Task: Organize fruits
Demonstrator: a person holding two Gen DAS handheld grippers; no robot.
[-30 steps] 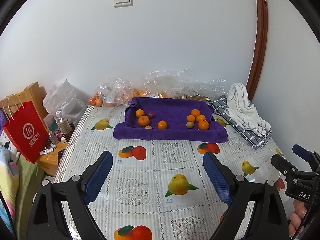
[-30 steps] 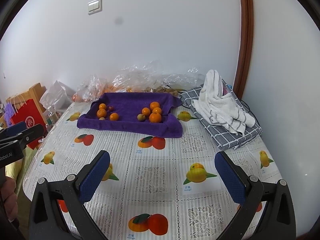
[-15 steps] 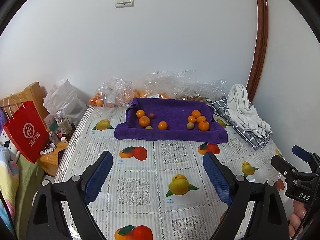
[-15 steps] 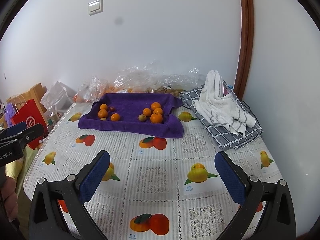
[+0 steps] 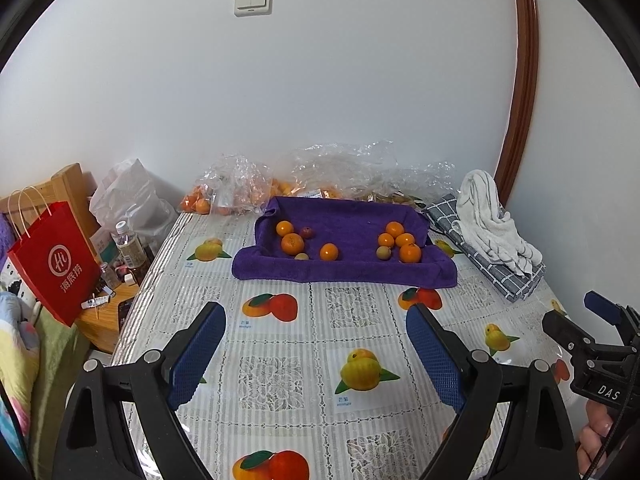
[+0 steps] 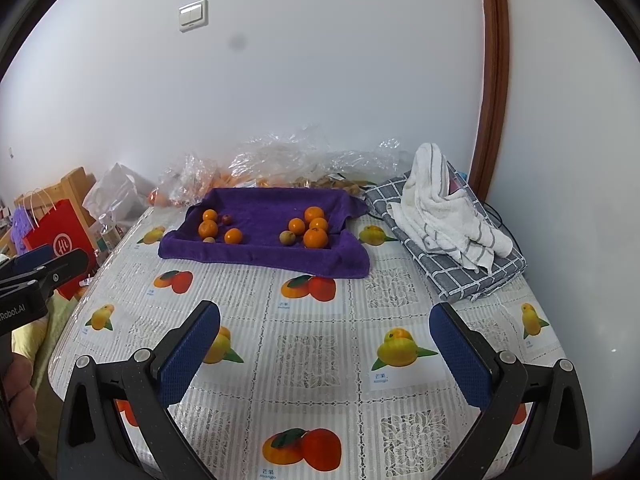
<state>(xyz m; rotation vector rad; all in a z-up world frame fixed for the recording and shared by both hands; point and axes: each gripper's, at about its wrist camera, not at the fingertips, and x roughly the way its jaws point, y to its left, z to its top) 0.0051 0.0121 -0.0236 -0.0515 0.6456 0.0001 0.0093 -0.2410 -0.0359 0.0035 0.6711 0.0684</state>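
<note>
Both grippers, left (image 5: 316, 354) and right (image 6: 324, 354), had drifted slightly back from the purple towel (image 5: 348, 268), jaws wide and empty, its two fruit clusters (image 5: 398, 242) unmoved.

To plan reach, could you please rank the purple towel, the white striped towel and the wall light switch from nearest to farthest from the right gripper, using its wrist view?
From the right gripper:
1. Purple towel, ahead, centre-left.
2. White striped towel, right, on grey checked cloth; close to call with 1.
3. Wall light switch, high, far left.

Oranges (image 6: 315, 237) lie in two groups on a purple towel (image 6: 264, 258) at the table's (image 6: 320, 360) far edge; the right gripper (image 6: 324, 354) hangs wide apart over the near edge.
</note>
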